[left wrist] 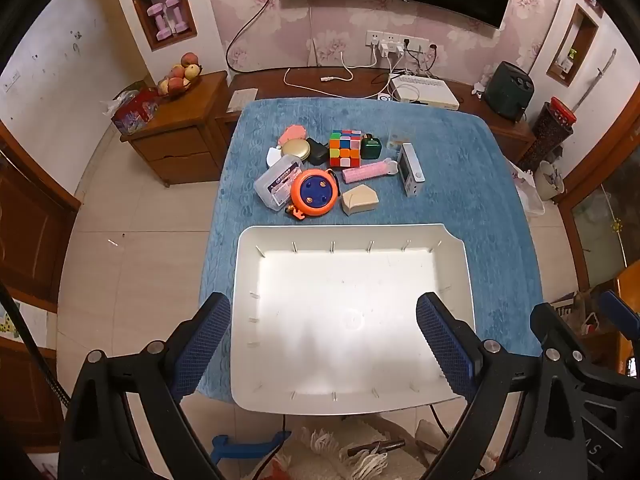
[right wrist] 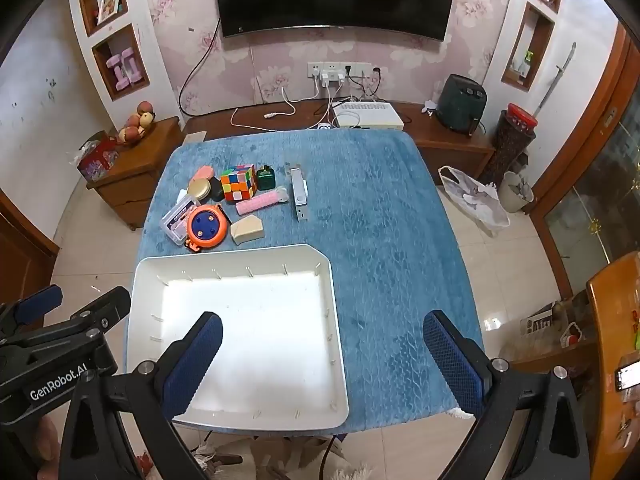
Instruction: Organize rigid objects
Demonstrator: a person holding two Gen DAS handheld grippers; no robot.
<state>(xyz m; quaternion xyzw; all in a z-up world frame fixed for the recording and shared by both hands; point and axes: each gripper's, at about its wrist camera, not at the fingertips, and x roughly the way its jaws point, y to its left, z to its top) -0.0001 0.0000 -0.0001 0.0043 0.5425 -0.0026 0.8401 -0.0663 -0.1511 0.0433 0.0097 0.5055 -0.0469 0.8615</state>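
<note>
An empty white tray sits at the near edge of a blue-clothed table. Beyond it lies a cluster: an orange round reel, a clear plastic box, a colour cube, a pink bar, a beige wedge box, a gold round tin, a dark green box and a white device. My left gripper is open and empty above the tray. My right gripper is open and empty over the tray's right edge.
A blue cloth covers the table. Behind it a low wooden bench holds cables and a white box. A wooden cabinet with fruit stands at left. Tiled floor surrounds the table.
</note>
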